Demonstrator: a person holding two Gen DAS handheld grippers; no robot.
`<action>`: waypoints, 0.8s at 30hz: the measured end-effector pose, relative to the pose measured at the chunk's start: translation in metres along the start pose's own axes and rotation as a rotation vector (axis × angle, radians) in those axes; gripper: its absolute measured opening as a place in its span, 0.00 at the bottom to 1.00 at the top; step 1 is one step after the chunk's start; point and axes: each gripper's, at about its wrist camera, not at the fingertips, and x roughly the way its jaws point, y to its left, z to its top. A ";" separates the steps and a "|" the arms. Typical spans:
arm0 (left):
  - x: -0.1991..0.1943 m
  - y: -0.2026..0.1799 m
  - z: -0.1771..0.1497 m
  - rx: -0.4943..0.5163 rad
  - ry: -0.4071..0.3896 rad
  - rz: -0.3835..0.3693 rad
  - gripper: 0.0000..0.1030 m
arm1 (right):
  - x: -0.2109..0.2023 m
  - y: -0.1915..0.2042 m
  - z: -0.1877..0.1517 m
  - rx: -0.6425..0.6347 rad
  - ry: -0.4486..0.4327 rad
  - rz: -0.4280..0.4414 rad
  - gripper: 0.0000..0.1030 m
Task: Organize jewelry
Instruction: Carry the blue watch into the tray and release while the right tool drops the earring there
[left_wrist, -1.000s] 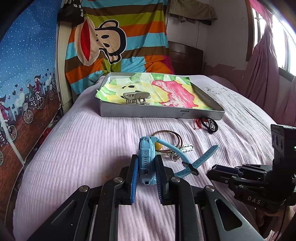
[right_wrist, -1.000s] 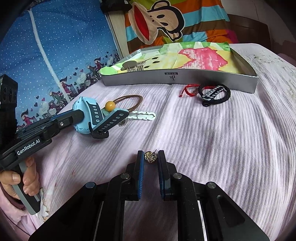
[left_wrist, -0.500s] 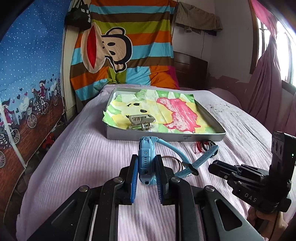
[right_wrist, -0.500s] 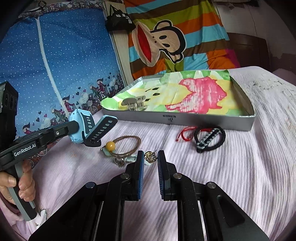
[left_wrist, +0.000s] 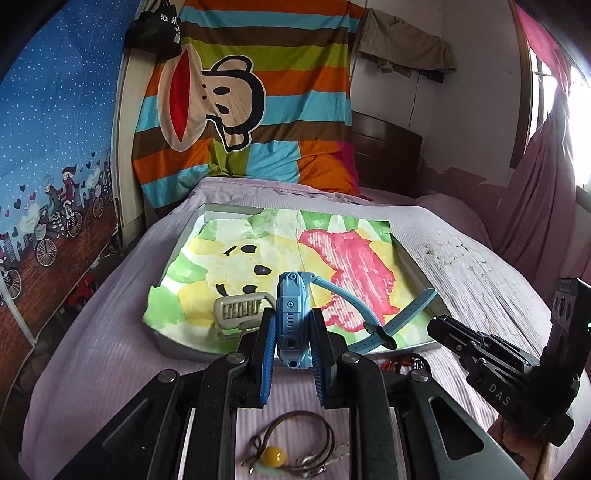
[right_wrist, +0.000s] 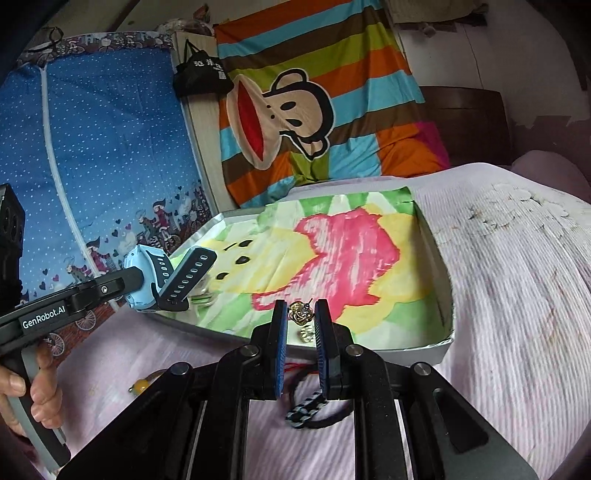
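Two items have travelled from the bed to above the tray since a second ago: your left hand-held gripper clamps the blue watch, your right hand-held gripper pinches the gold earring (12 o'clock). Release is next.

Bed with pale pink ribbed sheet fills lower frame. Striped monkey-print blanket hangs at upper centre. Blue starry cloth with cyclists at left. Dark wooden headboard centre right. Pink curtain and bright window at far right.
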 end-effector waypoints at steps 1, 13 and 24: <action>0.007 -0.003 0.002 -0.005 0.007 -0.001 0.16 | 0.003 -0.005 0.002 0.007 0.004 -0.012 0.13; 0.066 -0.023 -0.001 0.030 0.123 0.026 0.16 | 0.046 -0.013 0.003 -0.056 0.102 -0.072 0.13; 0.073 -0.022 -0.006 0.028 0.152 0.036 0.16 | 0.053 -0.013 -0.006 -0.063 0.129 -0.083 0.13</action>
